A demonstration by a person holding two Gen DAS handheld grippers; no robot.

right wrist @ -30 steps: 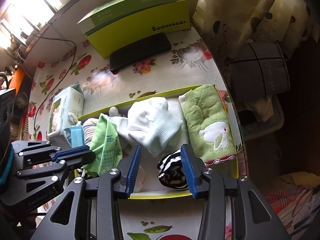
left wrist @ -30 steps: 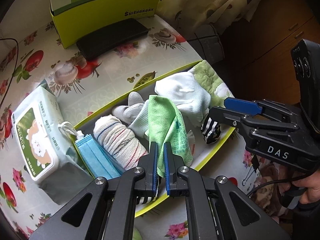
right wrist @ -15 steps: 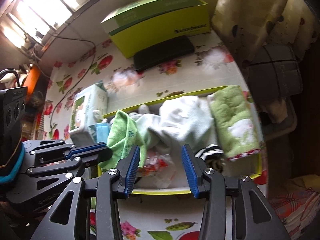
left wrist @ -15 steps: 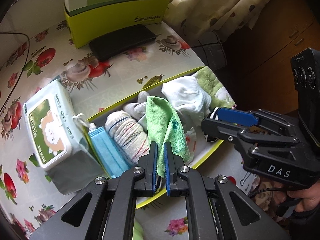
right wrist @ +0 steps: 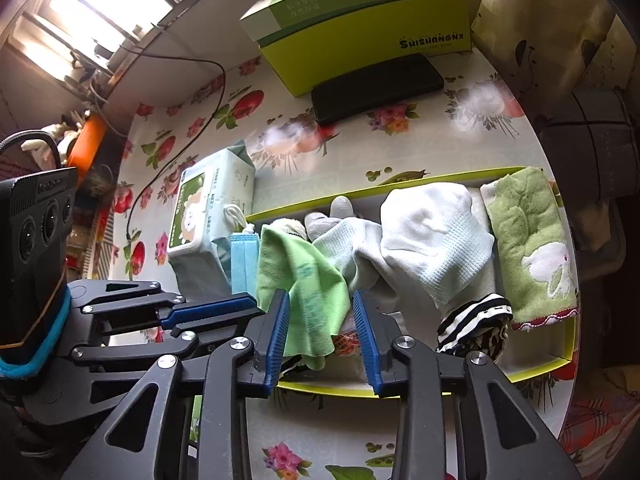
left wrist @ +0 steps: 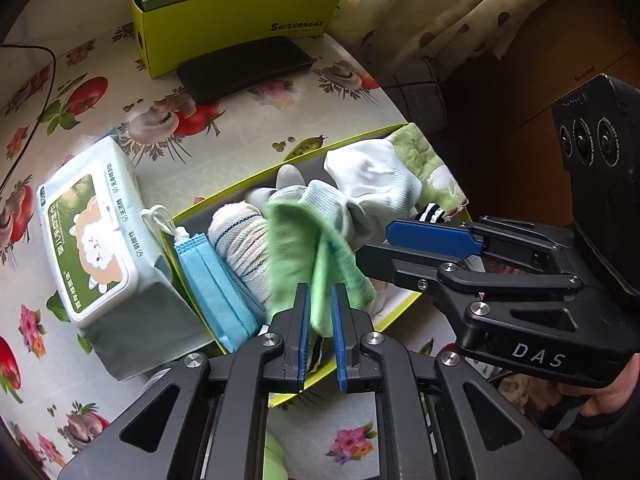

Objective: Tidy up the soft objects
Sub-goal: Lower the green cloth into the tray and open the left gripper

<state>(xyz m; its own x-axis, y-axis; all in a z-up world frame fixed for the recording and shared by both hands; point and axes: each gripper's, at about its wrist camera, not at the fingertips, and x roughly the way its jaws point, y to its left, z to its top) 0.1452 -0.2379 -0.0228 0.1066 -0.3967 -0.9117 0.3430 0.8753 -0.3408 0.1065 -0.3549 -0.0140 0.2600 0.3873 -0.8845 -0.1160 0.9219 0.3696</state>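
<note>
A yellow-green tray (left wrist: 400, 312) (right wrist: 440, 174) holds soft things: a blue face mask (left wrist: 212, 276), a striped cloth roll (left wrist: 244, 252), a grey glove (left wrist: 288, 178), white cloths (right wrist: 432, 232), a green rabbit towel (right wrist: 532, 248) and a striped sock (right wrist: 476, 320). My left gripper (left wrist: 320, 304) has its jaws slightly apart around a light green cloth (left wrist: 304, 248), which looks blurred. My right gripper (right wrist: 322, 316) is open, its jaws on either side of the same green cloth (right wrist: 300, 276).
A wet-wipes pack (left wrist: 92, 236) lies against the tray's left end. A black phone (left wrist: 244, 68) and a lime box (left wrist: 240, 12) sit at the back of the flowered table. A cable (right wrist: 176, 120) runs along the left. The table edge drops off on the right.
My left gripper's jaws have parted from shut on the green cloth. My right gripper has moved left from over the striped sock to straddle the green cloth.
</note>
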